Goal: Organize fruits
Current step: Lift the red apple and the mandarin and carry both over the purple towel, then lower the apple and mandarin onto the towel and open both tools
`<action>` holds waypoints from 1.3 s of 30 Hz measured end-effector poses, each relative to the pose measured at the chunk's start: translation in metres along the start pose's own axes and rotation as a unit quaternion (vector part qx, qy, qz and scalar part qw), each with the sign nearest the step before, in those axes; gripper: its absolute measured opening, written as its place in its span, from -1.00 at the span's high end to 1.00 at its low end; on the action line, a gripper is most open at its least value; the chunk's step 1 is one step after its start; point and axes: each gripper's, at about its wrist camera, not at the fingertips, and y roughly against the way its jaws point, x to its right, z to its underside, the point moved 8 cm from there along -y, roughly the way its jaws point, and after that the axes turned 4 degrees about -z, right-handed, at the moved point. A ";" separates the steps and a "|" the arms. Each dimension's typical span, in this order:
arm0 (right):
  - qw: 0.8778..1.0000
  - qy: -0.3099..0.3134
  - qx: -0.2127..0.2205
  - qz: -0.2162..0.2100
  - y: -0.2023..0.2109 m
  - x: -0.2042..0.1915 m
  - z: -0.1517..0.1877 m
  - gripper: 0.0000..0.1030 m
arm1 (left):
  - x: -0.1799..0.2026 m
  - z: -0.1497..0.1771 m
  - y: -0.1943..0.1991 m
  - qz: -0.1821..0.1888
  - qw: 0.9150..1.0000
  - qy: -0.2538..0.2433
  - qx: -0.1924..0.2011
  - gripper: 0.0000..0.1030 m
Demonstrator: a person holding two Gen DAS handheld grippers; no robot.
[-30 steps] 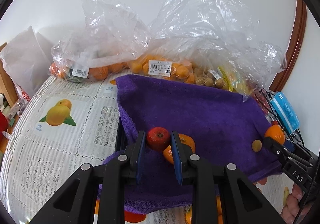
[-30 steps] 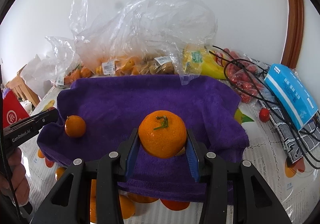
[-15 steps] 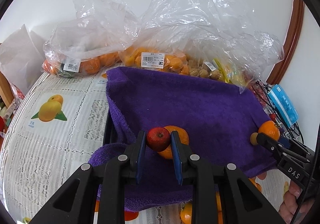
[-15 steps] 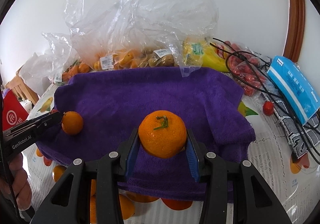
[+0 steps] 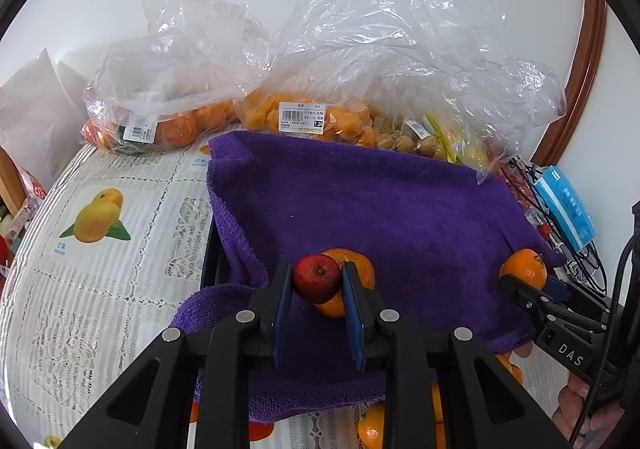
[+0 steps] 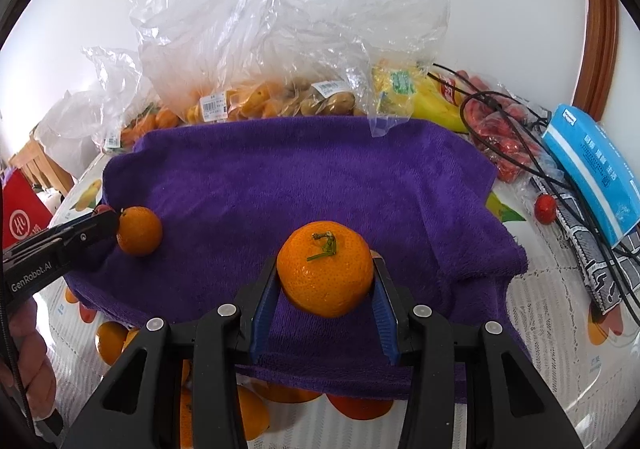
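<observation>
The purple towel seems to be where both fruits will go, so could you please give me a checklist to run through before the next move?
1. Left hand-held gripper shut on the small red apple: ok.
2. Right hand-held gripper shut on the large orange: ok.
3. Bare purple towel ahead for setting down: ok.
4. Small orange on the towel sits close behind the apple: not ok.
5. Plastic bags stay behind the towel: ok.
6. Fruit raised or resting on the towel: cannot tell.

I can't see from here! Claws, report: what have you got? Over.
Left claw shut on small red apple. Right claw shut on orange. Both over purple towel. Loose orange behind the apple.
</observation>
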 end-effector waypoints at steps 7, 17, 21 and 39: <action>1.000 0.007 -0.005 0.003 -0.004 -0.002 0.003 0.14 | 0.004 0.001 0.000 0.004 1.000 -0.008 0.000 0.54; 1.000 0.012 0.006 -0.001 0.002 -0.004 0.000 0.13 | 0.007 0.002 0.001 0.010 1.000 -0.015 -0.001 0.54; 1.000 0.006 0.020 -0.008 0.009 -0.004 -0.004 0.13 | 0.006 0.002 0.000 0.014 1.000 -0.013 -0.002 0.54; 0.998 0.030 0.060 0.009 0.022 -0.014 -0.009 0.13 | 0.018 0.001 0.016 0.043 0.999 -0.014 0.006 0.06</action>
